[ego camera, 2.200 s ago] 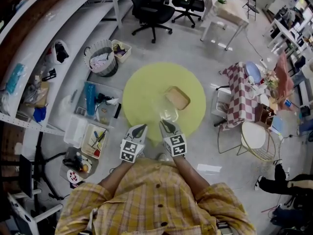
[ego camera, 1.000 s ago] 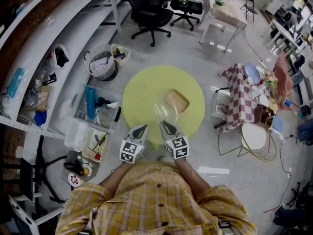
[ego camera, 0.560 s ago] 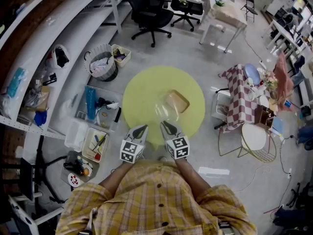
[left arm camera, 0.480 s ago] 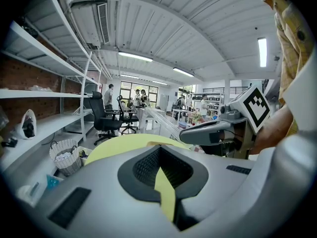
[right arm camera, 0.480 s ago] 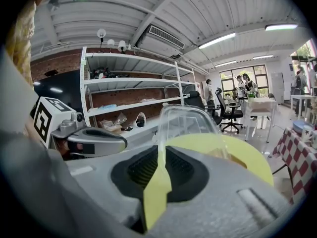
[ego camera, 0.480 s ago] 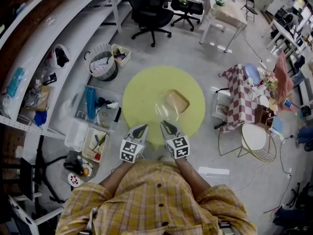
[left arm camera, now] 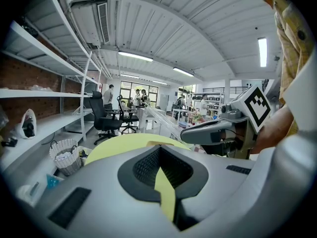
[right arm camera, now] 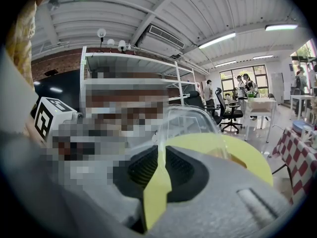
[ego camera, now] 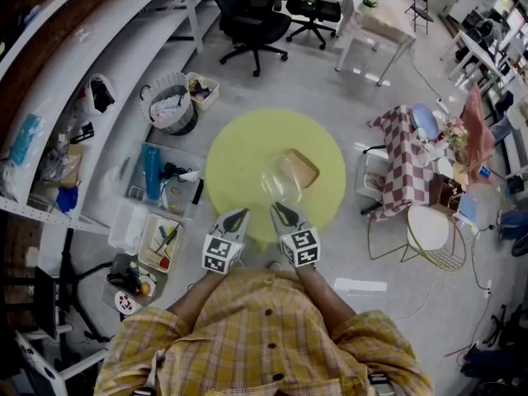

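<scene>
Clear domed plastic lid (ego camera: 280, 186) sits over the round yellow table (ego camera: 239, 151), its rim pinched by the right gripper (ego camera: 277, 209). The left gripper (ego camera: 240, 214), jaws pressed together and empty, is at the table's near edge.

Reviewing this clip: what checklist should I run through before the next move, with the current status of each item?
1. Right gripper has a grip on the clear plastic container: ok, jaws closed on its thin rim.
2. Left gripper is free: ok, jaws together, nothing between them.
3. Tan tray sits flat on the yellow table: ok.
4. Container is apart from the tray: cannot tell, their edges meet in the head view.
5. The two grippers are apart from each other: ok, side by side at the table's near edge.
</scene>
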A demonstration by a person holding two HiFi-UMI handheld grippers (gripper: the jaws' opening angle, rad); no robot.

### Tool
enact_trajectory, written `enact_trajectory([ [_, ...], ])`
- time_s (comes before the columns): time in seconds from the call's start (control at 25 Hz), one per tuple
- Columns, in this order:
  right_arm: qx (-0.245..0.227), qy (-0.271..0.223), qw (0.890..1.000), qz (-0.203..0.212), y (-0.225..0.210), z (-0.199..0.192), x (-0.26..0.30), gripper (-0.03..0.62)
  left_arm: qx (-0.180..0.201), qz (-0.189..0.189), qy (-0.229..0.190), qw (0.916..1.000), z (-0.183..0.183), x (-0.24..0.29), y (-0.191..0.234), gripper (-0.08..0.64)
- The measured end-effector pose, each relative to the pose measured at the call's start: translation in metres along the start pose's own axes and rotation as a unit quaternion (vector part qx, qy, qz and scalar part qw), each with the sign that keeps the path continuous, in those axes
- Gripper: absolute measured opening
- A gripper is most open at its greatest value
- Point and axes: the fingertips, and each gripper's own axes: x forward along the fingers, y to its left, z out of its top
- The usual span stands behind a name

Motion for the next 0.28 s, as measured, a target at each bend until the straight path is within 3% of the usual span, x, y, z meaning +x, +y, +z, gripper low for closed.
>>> enact_trajectory([
  [0.28, 0.002, 0.002, 1.0, 0.002, 0.0019, -0.0027, 0.0, 0.043, -0.001, 0.0, 0.0, 1.0, -0.0013, -0.0011, 0.0013, 0.003],
])
